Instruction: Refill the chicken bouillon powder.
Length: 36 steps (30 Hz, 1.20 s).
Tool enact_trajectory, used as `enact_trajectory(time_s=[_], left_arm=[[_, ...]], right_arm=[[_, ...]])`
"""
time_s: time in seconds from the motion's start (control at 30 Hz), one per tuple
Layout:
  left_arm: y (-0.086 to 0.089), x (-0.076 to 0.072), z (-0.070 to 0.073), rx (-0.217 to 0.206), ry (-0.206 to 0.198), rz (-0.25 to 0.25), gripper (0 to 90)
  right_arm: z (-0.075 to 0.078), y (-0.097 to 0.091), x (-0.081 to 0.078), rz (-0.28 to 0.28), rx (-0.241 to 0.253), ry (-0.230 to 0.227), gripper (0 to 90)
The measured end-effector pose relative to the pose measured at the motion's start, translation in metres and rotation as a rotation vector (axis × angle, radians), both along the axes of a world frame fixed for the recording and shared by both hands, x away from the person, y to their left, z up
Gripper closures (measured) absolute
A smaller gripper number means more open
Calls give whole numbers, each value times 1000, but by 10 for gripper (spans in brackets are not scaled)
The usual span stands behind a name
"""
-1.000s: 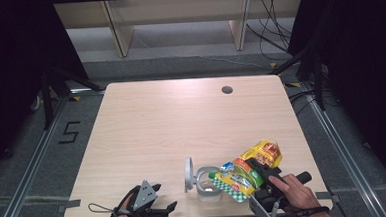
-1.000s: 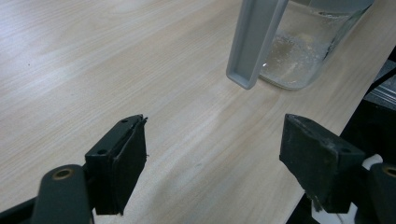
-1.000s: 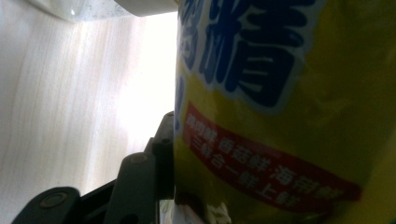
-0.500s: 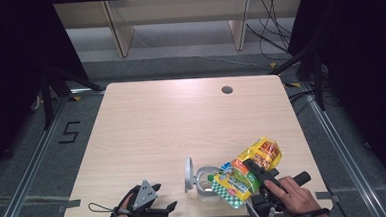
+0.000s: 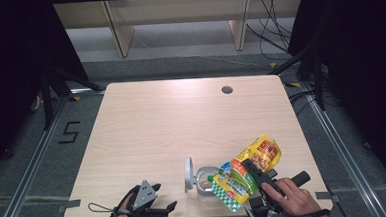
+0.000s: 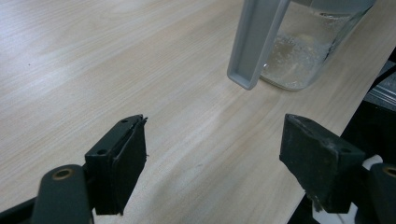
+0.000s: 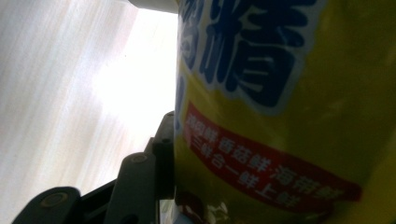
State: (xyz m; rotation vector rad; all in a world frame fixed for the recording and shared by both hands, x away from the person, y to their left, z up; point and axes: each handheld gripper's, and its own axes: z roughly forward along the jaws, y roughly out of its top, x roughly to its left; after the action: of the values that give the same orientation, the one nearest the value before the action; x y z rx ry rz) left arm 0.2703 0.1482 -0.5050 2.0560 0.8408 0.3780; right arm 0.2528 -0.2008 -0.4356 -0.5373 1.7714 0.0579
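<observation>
Wooden table (image 5: 172,124); yellow pouch (image 7: 289,116) hides right hand-held gripper (image 5: 253,171) jaw.

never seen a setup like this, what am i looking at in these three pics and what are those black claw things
A person sits at a wooden table with a hand-held two-jaw gripper in each hand; there is no robot arm. The high view looks down from above. The other two pictures come from cameras riding on the grippers, looking along their black jaws.

The left gripper rests near the table's front edge, jaws open and holding nothing, facing a clear glass jar with a grey hinged lid.

The right gripper is closed on a yellow seasoning pouch, tilted toward the jar in the high view. A green-checked packet lies against the pouch, by the jar.
</observation>
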Motion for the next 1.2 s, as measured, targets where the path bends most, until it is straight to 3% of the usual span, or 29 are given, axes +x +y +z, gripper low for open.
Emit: enact_trajectory(time_s=[0.07, 0.27, 0.3, 0.47, 0.7, 0.73, 1.2], left_arm=[[0, 0, 0, 5, 1, -5, 221], [1, 0, 0, 8, 2, -12, 221], [-2, 0, -1, -25, 5, 7, 221], [-1, 0, -1, -17, 1, 7, 221], [-1, 0, 0, -13, -1, 7, 219], [-2, 0, -1, -27, 2, 10, 219], [-1, 0, -1, -17, -8, 10, 215]], right_arm=[[1, 2, -1, 8, -30, -28, 580], [-1, 0, 0, 13, -14, -38, 585], [-1, 1, 0, 21, -29, -45, 585], [0, 1, -1, 14, -37, -39, 585], [1, 1, -2, 22, -63, -73, 585], [1, 1, -2, 22, -63, -73, 585], [1, -2, -2, 22, -57, -71, 585]])
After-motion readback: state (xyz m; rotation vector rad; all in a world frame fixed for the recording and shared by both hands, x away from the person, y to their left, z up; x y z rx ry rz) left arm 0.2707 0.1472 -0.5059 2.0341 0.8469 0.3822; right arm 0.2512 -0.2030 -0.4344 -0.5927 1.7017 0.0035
